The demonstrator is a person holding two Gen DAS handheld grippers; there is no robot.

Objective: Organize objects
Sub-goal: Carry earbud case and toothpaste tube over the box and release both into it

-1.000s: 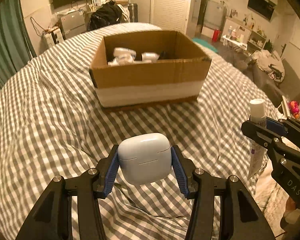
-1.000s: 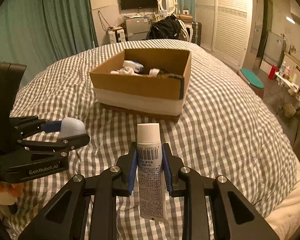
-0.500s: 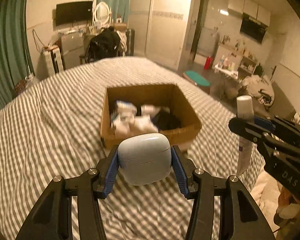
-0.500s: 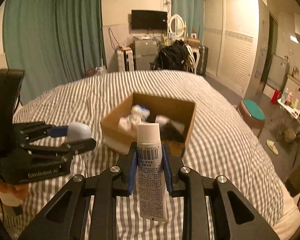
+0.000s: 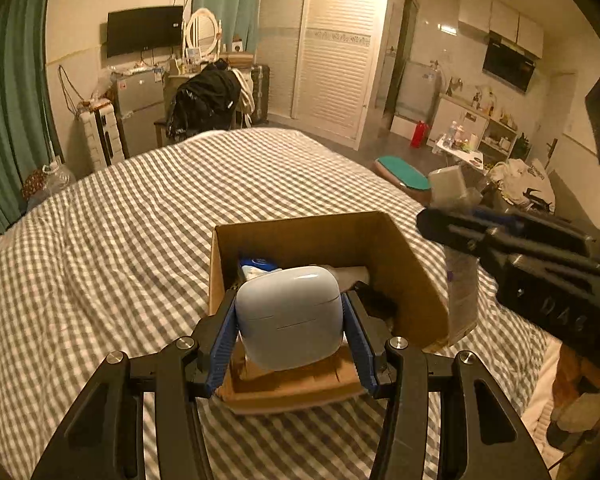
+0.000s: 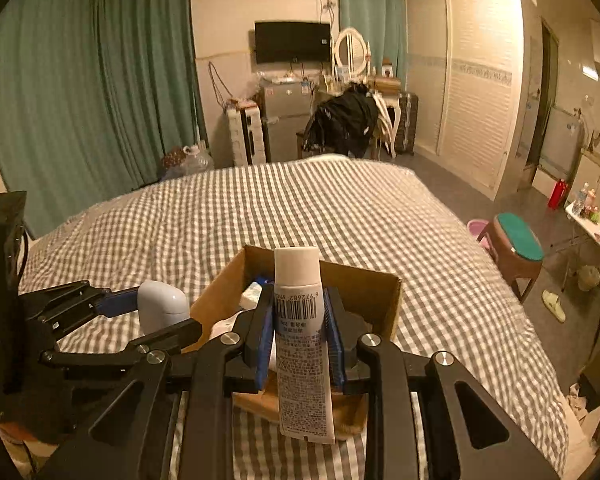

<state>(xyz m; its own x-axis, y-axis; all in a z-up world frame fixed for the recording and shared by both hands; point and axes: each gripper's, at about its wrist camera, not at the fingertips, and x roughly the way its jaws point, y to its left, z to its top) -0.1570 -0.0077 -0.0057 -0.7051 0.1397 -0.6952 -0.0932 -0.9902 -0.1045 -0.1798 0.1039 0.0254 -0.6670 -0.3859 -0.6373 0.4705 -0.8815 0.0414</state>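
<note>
- A bedroom in dim warm light. An open cardboard box (image 5: 396, 264) sits on a bed (image 5: 140, 240) covered in grey-and-white check fabric.
- The left gripper (image 5: 290, 320) has its blue-padded jaws pinching a pale, rounded earbud case (image 5: 290, 314) by its two sides. The case hangs above the near edge of the box, over the opening.
- The right gripper (image 6: 298, 328) has its jaws pressed onto a white tube (image 6: 302, 344) with a barcode label, held upright with the cap at the top. It hovers over the near right part of the box.
- Inside the box, a few small white and blue items (image 5: 258, 264) and something dark are partly visible; what they are cannot be told.
- The two grippers are close side by side over the same box.
- Likely step: lowering and releasing both things into the box.
- Risks, as judgement: the two grippers could knock each other if both descend together in the tight opening. The smooth, rounded case could slip from the pads or bounce out onto the bed if dropped from height. The long tube may catch the box wall and tip over the edge. A push on the light box could slide it across the soft bedding.
</note>
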